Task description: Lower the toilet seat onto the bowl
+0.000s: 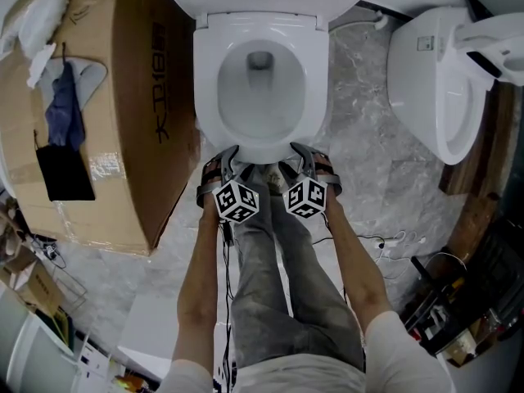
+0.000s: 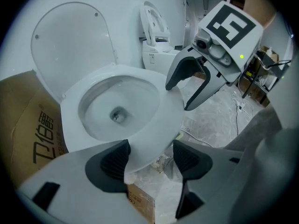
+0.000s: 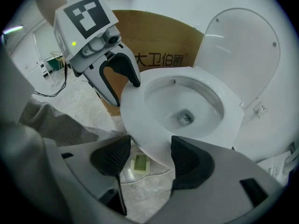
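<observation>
The white toilet seat (image 1: 206, 88) lies flat on the bowl, and the lid (image 2: 70, 36) stands up behind it. Both grippers hang at the bowl's front edge, side by side. My left gripper (image 1: 231, 155) is open, and the seat's front rim (image 2: 154, 120) runs between its dark pads (image 2: 112, 160). My right gripper (image 1: 301, 154) is open too, with the same rim (image 3: 135, 111) between its pads (image 3: 189, 160). Each gripper shows in the other's view: the right gripper (image 2: 187, 90) with jaws over the rim, the left gripper (image 3: 124, 90) likewise. Neither one clamps anything.
A large cardboard box (image 1: 98, 105) stands close on the left of the bowl. A second white toilet (image 1: 434, 72) sits at the right. Cables (image 1: 385, 240) trail on the marble floor. The person's legs (image 1: 278, 277) are right in front of the bowl.
</observation>
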Tool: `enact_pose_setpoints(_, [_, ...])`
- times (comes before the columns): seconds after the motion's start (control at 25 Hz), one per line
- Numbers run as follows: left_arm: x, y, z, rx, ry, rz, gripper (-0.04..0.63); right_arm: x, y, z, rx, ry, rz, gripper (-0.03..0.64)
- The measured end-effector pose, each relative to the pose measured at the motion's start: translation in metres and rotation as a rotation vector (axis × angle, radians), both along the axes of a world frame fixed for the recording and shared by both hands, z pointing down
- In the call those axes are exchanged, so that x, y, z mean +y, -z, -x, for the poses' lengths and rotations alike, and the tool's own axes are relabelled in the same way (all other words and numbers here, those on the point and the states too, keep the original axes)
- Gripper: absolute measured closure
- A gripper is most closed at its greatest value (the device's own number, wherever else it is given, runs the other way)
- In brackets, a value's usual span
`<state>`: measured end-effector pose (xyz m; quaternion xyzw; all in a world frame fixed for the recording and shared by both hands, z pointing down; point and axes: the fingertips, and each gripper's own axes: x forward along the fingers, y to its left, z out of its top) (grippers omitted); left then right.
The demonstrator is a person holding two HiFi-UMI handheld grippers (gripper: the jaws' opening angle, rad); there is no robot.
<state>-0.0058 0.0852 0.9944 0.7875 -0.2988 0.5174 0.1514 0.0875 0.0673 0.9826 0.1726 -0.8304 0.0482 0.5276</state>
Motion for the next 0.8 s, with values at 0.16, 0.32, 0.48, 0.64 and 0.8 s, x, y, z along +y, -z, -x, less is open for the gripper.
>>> enact_pose_setpoints(0.16, [0.000,0.000,0.000,0.013,0.004,0.001,0.287,0.000,0.000,0.000,-0.004,-0.005,0.002,0.347])
enact_pose_setpoints(0.32, [0.000,0.004,0.001,0.040,0.028,0.008,0.290,0.001,0.002,0.002,-0.013,-0.038,0.016,0.348])
enact_pose_setpoints(0.48, [-0.003,0.017,0.009,0.092,0.138,-0.004,0.350,-0.002,0.015,0.002,-0.065,-0.148,0.023,0.367])
enact_pose_setpoints(0.64, [-0.008,0.041,0.017,0.147,0.239,-0.031,0.368,-0.011,0.044,0.005,-0.138,-0.254,0.002,0.382])
enact_pose_setpoints(0.8, [-0.024,0.075,0.020,0.208,0.305,-0.092,0.380,-0.025,0.086,0.014,-0.221,-0.331,-0.046,0.388])
